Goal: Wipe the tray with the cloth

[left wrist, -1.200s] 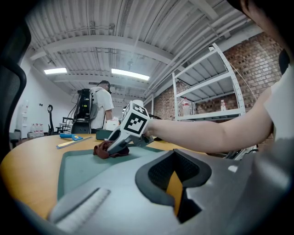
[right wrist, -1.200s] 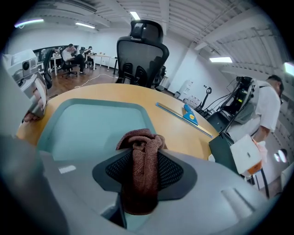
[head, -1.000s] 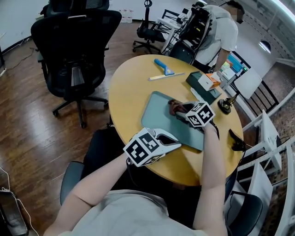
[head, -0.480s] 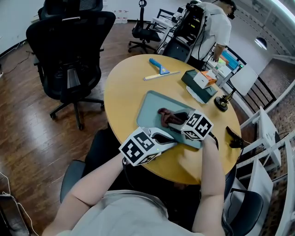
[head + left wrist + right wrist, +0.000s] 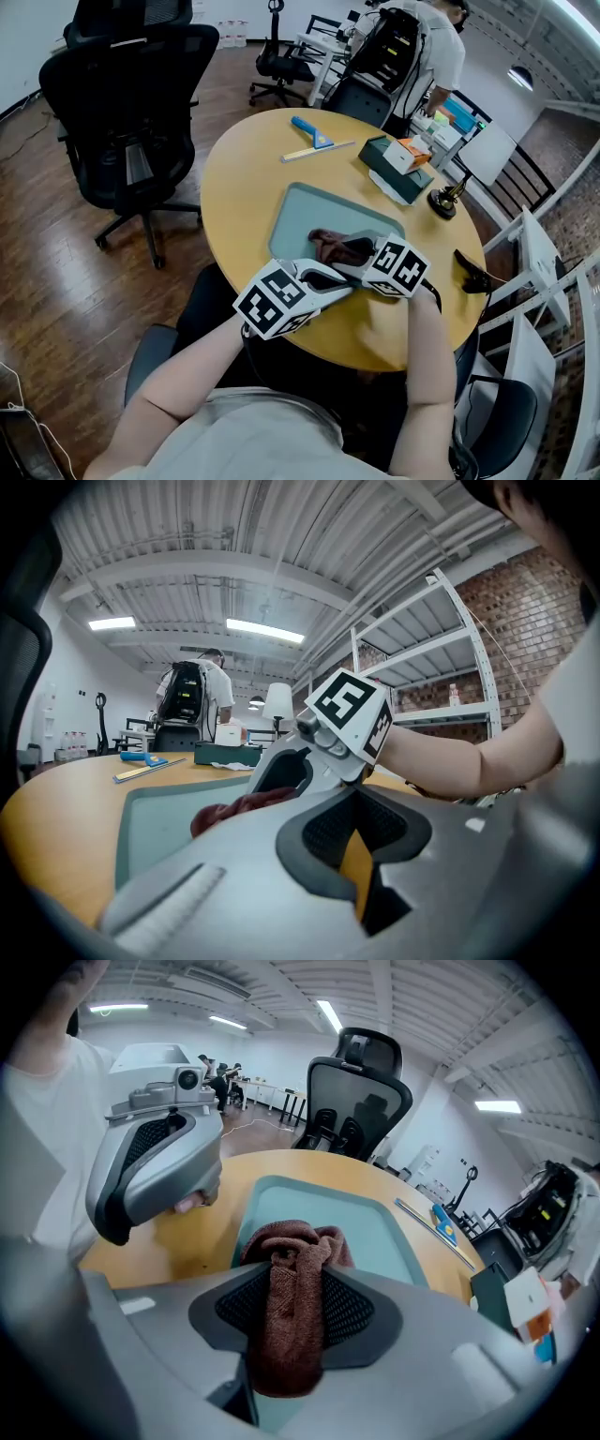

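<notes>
Pinching the cloth (image 5: 292, 1269) in my right claw (image 5: 361, 251) so its bunched end rubs the tray (image 5: 302, 211). My left claw (image 5: 328, 278), closed on nothing, sits at the tray's near edge, probably steadying it.

Nothing here can be read. The cubes on the left gripper (image 5: 347, 281) and the right gripper (image 5: 356, 253) carry only black-and-white square patterns, no letters or numbers, and any print on the orange-and-white box (image 5: 410, 152) across the table is too small to make out.
</notes>
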Motion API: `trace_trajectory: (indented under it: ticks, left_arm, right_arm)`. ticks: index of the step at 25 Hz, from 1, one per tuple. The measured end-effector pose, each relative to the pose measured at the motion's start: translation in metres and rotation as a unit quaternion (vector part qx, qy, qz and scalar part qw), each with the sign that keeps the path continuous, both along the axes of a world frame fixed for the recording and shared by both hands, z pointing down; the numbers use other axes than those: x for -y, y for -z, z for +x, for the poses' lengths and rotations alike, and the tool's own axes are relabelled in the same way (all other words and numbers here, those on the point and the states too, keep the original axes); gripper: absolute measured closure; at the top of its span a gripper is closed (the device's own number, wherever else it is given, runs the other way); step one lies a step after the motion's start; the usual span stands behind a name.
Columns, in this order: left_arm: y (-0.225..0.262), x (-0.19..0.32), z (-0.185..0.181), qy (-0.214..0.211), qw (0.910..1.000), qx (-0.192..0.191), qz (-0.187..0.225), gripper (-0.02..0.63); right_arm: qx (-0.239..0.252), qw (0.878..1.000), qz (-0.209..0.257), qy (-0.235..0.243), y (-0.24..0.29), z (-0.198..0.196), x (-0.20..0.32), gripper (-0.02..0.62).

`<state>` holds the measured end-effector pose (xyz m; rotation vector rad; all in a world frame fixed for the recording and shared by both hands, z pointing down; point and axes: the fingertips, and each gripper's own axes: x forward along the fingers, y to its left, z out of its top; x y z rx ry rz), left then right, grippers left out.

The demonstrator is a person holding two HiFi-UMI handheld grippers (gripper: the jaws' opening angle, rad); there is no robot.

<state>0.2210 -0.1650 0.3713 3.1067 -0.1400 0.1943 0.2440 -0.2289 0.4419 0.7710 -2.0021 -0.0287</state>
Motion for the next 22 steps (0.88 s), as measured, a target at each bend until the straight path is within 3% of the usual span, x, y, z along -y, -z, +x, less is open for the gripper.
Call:
trace_trajectory:
  ticks: [8,15,22]
  left_arm:
    - [0.000,-0.001,0.000,-0.004,1.0000,-0.001,0.001,0.604]
    - [0.000,-0.002,0.001,-0.008,1.0000,-0.001,0.001,0.604]
    - [0.001,-0.002,0.001,-0.005,1.0000,-0.001,0.004,0.604]
  right_arm:
    - [-0.007,1.000,0.008,0.000,-0.001,0.000,0.000,0.440]
    - [0.001,0.999,-0.004,0.041,0.002,-0.025,0.006,0.440]
    - [-0.001,0.999,-0.005,0.046,0.002,-0.031,0.016,0.440]
